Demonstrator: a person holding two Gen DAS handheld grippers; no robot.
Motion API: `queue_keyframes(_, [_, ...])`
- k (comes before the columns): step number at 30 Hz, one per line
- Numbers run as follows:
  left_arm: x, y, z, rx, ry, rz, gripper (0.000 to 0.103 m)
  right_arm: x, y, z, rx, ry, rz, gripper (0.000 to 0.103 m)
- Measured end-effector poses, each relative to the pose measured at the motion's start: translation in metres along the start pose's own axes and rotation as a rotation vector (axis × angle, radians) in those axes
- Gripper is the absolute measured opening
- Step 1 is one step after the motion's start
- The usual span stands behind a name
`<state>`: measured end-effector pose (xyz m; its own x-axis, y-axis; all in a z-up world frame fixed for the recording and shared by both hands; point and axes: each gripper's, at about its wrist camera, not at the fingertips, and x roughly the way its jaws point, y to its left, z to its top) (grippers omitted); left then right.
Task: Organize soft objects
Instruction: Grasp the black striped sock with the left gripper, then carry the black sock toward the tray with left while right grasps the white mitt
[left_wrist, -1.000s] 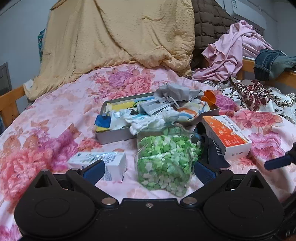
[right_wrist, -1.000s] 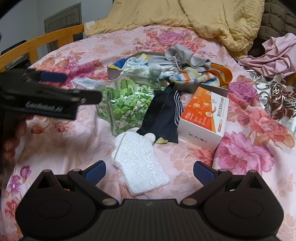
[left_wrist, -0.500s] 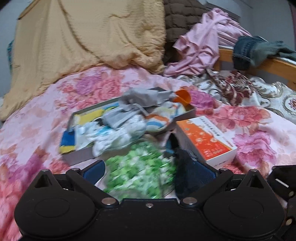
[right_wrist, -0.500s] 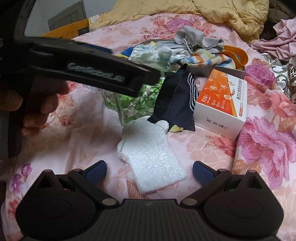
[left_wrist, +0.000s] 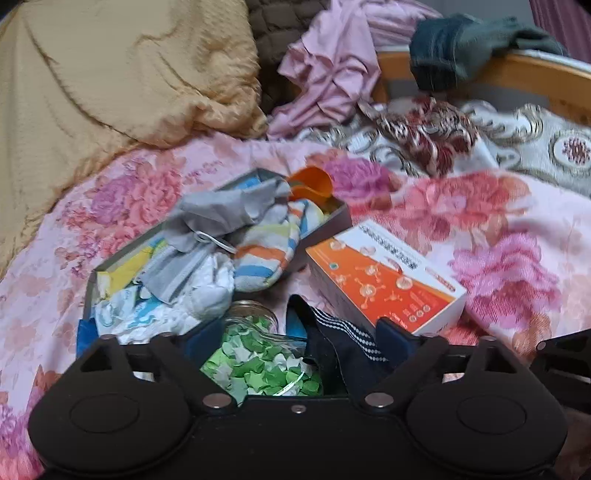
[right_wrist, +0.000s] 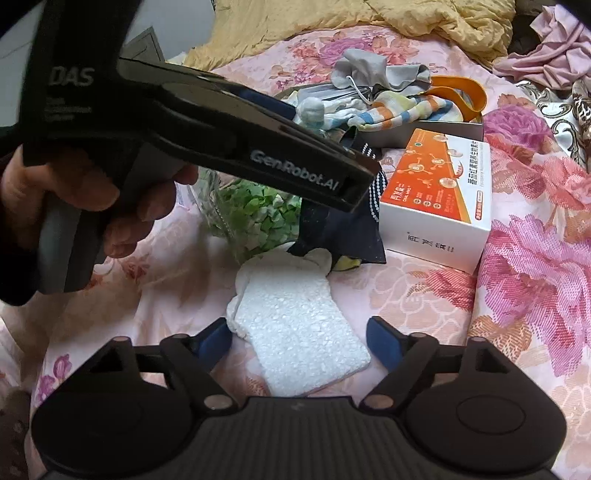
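A bed with a pink floral bedspread (right_wrist: 528, 258) carries everything, with a yellow quilt (left_wrist: 110, 81) heaped at its far end. Nearest the right gripper (right_wrist: 298, 341) lies a white textured sock (right_wrist: 299, 328), flat on the bedspread between the spread blue-padded fingers (right_wrist: 382, 341), which hold nothing. The left gripper (left_wrist: 291, 341) also has its fingers parted and empty; they frame a glass jar of green paper stars (left_wrist: 266, 365) on the left and a dark navy sock with white dotted stripes (left_wrist: 347, 347) on the right. Just right of the navy sock sits an orange-and-white box (left_wrist: 384, 280). Farther off, a shallow grey tray (left_wrist: 328, 225) already holds a grey cloth (left_wrist: 232, 206), a striped sock (left_wrist: 269, 251) and white socks (left_wrist: 207, 288).

The step in hand looks like picking up a loose sock for the tray. For the white sock, the right fingers should drop low and pinch the cloth at its middle, catching both layers without gathering the bedspread. The left gripper should close on the navy sock alone, clear of the jar, since glass could tip.
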<state>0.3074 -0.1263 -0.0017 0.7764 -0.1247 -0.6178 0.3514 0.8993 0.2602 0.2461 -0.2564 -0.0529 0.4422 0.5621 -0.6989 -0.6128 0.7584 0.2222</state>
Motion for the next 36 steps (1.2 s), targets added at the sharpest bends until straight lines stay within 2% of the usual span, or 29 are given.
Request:
queue_keyframes(2, [0.005, 0.001, 0.002, 0.007, 0.023, -0.028, 0.074, 0.001, 0.002, 0.0, -0.011, 0.001, -0.003, 0.079])
queue_keyframes(6, [0.012, 0.001, 0.007, 0.03, 0.046, -0.054, 0.061, 0.001, 0.003, 0.001, -0.015, 0.004, -0.001, 0.079])
queue_keyframes(8, [0.016, 0.001, 0.011, 0.035, 0.062, -0.071, 0.047, 0.002, 0.002, 0.002, -0.009, 0.005, 0.002, 0.079])
queue_keyframes(15, [0.025, -0.012, 0.019, 0.163, 0.135, -0.092, 0.039, 0.0, -0.001, 0.006, 0.017, 0.004, 0.01, 0.078])
queue_keyframes(21, [0.023, -0.021, 0.025, 0.267, 0.191, -0.069, 0.031, -0.003, -0.004, 0.008, 0.037, 0.012, 0.016, 0.078])
queue_keyframes(24, [0.022, -0.027, 0.027, 0.311, 0.205, -0.06, 0.022, -0.003, -0.003, 0.008, 0.033, 0.017, 0.013, 0.077])
queue_keyframes(25, [0.021, -0.028, 0.027, 0.321, 0.208, -0.057, 0.015, -0.004, -0.003, 0.009, 0.034, 0.017, 0.013, 0.077])
queue_keyframes(29, [0.019, -0.03, 0.03, 0.311, 0.222, -0.068, 0.004, -0.006, -0.005, 0.009, 0.042, 0.014, 0.012, 0.077])
queue_keyframes(36, [0.007, -0.026, 0.028, 0.248, 0.203, -0.068, 0.002, -0.009, -0.006, 0.01, 0.037, 0.004, 0.011, 0.077])
